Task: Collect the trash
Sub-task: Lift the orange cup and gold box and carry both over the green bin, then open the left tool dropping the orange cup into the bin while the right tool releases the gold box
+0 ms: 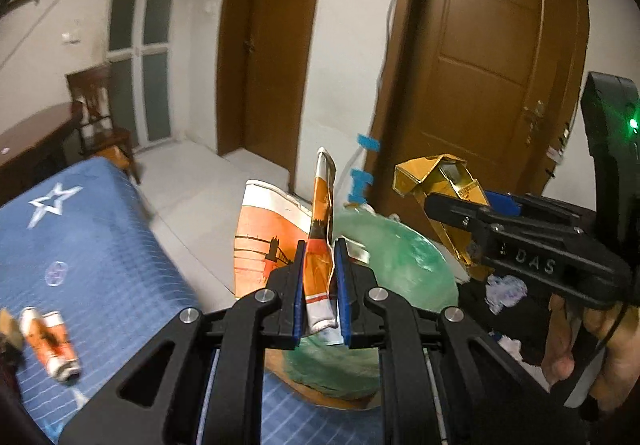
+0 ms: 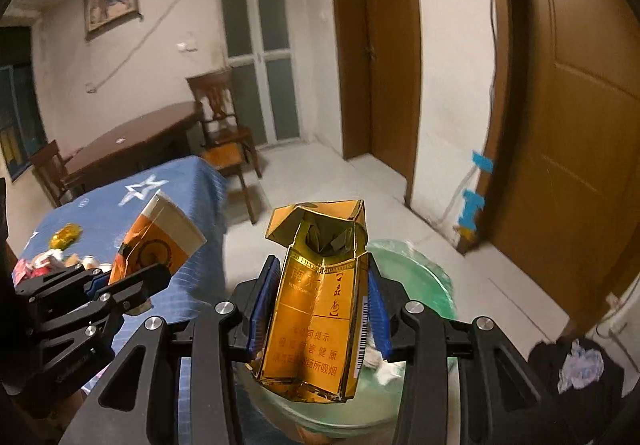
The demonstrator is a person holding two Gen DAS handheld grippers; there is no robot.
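Holding a crushed paper cup [image 1: 320, 245] in the clenched left hand-held gripper [image 1: 320, 281] and a cigarette pack [image 2: 316, 309] in the right hand-held gripper [image 2: 318, 309], both reach over the bin [image 1: 400, 253]; another cup [image 1: 50, 341] waits at eight o'clock on the worktop [image 1: 100, 245].

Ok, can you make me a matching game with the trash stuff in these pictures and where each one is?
Things:
1. gold cigarette box
2. flattened orange paper cup
3. crushed orange cup
4. green-lined bin

Places:
A. lying on the blue bedspread
B. pinched in the left gripper
C. on the floor, below both grippers
D. clamped in the right gripper

Pairs: 1-D, 2-B, 3-A, 4-C
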